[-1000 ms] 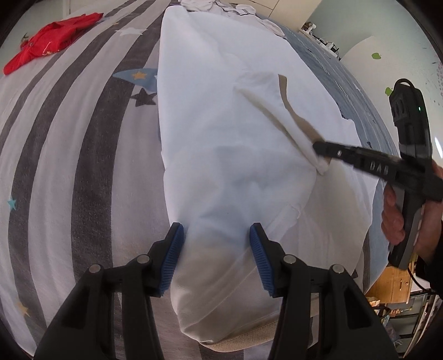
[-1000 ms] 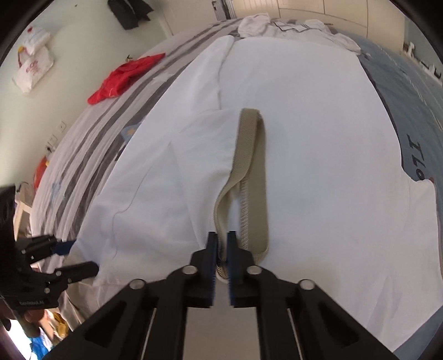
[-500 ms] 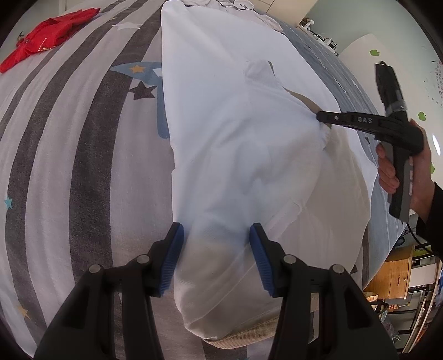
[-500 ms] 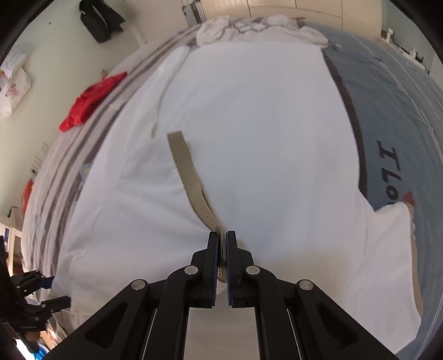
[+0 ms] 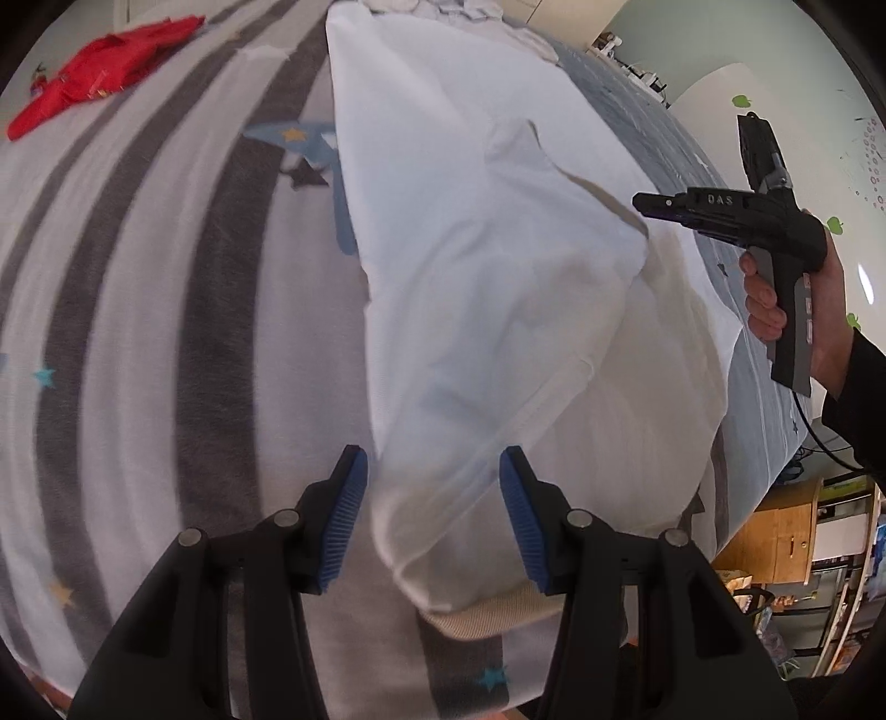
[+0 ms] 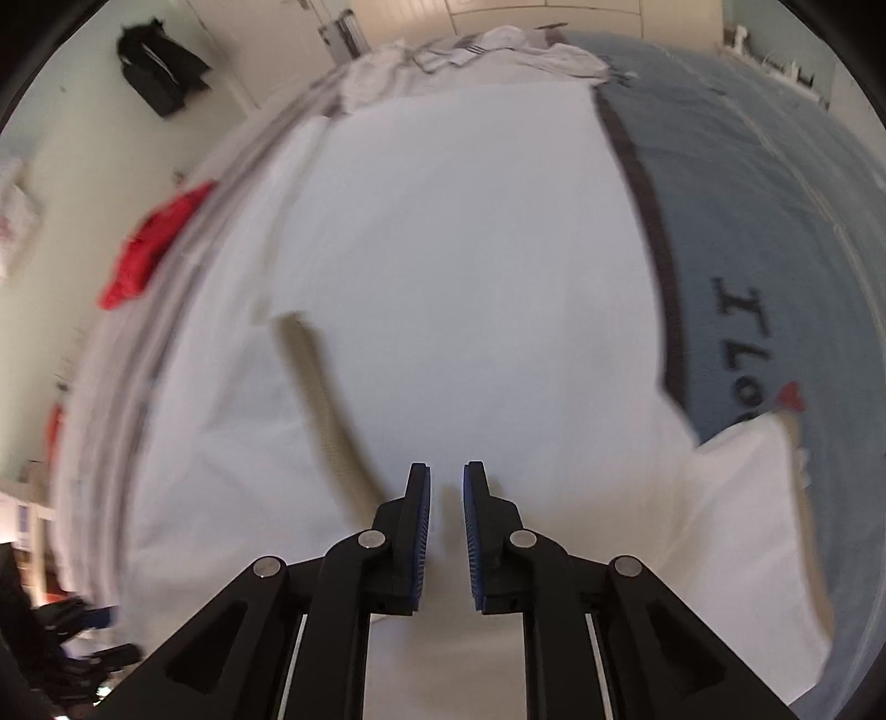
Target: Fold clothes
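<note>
Left gripper (image 5: 433, 515): jaws wide apart, blue pads either side of the near end of the white garment (image 5: 487, 288), nothing clamped. Cloth passes between the pads w/o visible contact on either.

Right gripper (image 6: 446, 526): jaws parted by a narrow gap, nothing between them; white cloth shows through the gap. In left wrist view the same tool (image 5: 720, 210) is held in a hand (image 5: 792, 310) w/ dark sleeve, tip just at the raised fold of the garment; whether it touches the cloth cannot be told.

White garment: spread lengthwise on the bed, one side folded over onto the body, forming a ridge running toward the right gripper's tip. Tan trim band (image 6: 321, 410) lies diagonally across the cloth, just left of the right gripper's fingers (blurred in right wrist view). A similar tan edge (image 5: 487, 615) shows at the near end under the white layer. A folded white corner (image 6: 747, 498) w/ tan edging lies at right, over the blue cover.

Bedding: grey-striped sheet w/ stars (image 5: 138, 332) left of garment; blue cover w/ dark lettering (image 6: 747, 249) to the right.

Other items: red garment (image 5: 99, 61) on the striped sheet, well apart from the work area. Pile of white clothes (image 6: 476, 50) at far end of bed. Dark item hanging on wall (image 6: 160, 72).
</note>
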`<state>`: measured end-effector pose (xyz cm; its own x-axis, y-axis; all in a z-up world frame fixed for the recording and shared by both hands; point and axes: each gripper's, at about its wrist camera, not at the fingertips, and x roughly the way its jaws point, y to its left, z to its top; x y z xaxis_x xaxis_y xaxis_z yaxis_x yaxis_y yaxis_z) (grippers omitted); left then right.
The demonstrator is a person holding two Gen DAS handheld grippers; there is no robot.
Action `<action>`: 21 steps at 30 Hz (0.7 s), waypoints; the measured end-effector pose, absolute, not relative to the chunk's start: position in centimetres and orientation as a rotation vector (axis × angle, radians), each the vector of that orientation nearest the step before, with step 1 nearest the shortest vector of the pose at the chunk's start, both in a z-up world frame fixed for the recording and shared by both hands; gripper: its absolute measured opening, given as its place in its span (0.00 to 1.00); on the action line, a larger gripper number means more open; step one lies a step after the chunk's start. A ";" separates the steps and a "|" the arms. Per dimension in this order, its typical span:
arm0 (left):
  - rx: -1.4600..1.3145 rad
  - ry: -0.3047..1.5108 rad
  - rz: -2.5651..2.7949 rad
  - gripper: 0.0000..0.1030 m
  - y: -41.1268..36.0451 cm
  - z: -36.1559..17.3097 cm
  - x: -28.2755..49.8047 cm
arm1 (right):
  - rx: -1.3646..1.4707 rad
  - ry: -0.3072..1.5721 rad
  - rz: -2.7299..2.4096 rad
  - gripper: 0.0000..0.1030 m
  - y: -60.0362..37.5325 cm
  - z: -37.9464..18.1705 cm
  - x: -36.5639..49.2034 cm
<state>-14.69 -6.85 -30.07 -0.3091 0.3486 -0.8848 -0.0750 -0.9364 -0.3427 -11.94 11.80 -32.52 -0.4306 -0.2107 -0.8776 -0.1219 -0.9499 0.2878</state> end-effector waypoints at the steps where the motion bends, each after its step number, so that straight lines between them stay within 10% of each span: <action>1: -1.657 -0.355 2.331 0.45 -7.1 -29.8 -14.5 | 1.624 -0.471 -2.550 0.12 11.0 -32.2 -11.7; 7: -1.665 -0.305 2.298 0.44 -6.6 -30.5 -14.2 | 1.615 -0.462 -2.426 0.16 6.7 -33.3 -11.0; 14: -1.702 -0.202 2.348 0.12 -6.6 -31.0 -12.7 | 1.666 -0.477 -2.401 0.16 5.5 -34.7 -10.6; 21: -1.696 -0.309 2.410 0.05 -8.6 -30.5 -12.0 | 1.677 -0.495 -2.408 0.16 5.2 -34.8 -10.8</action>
<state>-11.97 -8.59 -30.52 -0.3342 0.2630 -0.9051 -0.0261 -0.9625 -0.2700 -10.79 5.22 -34.80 -0.3557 -0.3198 -0.8782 -0.0528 -0.9312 0.3606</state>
